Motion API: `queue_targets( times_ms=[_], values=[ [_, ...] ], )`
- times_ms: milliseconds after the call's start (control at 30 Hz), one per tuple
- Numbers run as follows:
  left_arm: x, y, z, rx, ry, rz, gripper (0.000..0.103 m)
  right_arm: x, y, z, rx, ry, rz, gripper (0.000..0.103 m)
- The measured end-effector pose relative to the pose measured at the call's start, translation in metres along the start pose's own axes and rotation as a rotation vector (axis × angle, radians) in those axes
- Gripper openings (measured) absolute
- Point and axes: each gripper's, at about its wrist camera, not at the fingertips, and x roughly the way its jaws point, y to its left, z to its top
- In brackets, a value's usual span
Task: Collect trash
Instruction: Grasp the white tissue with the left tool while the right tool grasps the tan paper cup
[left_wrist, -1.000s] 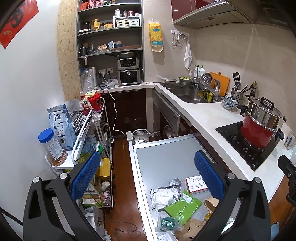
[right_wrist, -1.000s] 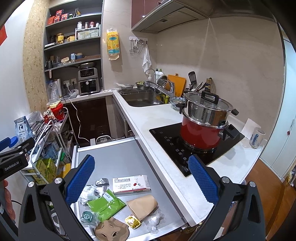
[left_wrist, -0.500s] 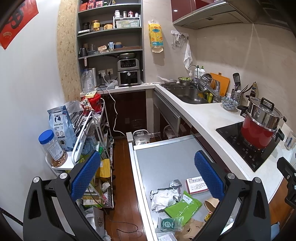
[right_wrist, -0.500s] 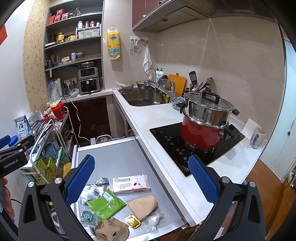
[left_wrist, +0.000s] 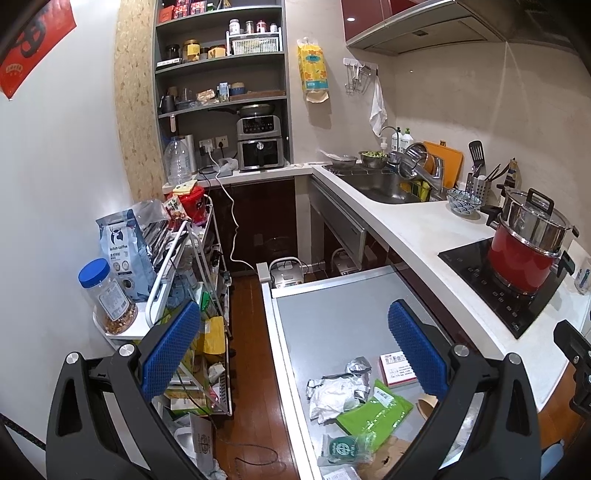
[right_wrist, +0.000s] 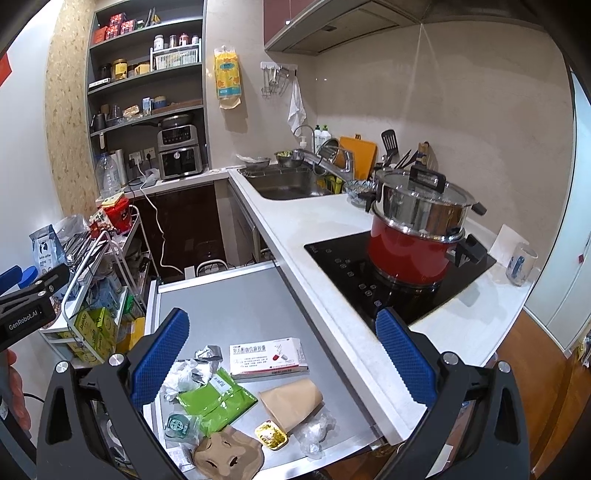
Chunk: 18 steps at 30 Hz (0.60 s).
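Both grippers, left (left_wrist: 293, 347) and right (right_wrist: 282, 349), are spread wide above the trash (right_wrist: 221, 395) on the near table (right_wrist: 240, 302).

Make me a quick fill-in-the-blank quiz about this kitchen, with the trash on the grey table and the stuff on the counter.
1. The pot under the steel steamer is ____ in colour.
2. The flat foil pouch among the trash is bright ____.
3. Both the left gripper and the right gripper have their jaws ____.
4. The pot stands on the black ____.

Missing words: red; green; open; cooktop
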Motion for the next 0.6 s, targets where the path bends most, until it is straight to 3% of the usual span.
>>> queue_targets(
  times_ms=[167,300,467,600],
  values=[
    [0.014,0.001,-0.007,0.04,0.028,-0.003,0.101,0.021,-0.002,-0.013,0.051,0.072,0.035,0.099],
    [0.024,0.006,-0.018,0.061,0.017,-0.058,0.101,0.043,-0.009,-0.026,0.122,0.15,0.072,0.099],
    [0.053,0.003,-0.04,0.131,0.101,-0.101,0.101,0.082,-0.017,-0.052,0.238,0.281,0.123,0.099],
    [0.072,-0.002,-0.063,0.2,0.16,-0.148,0.101,0.112,-0.016,-0.076,0.267,0.367,0.106,0.096]
  ],
)
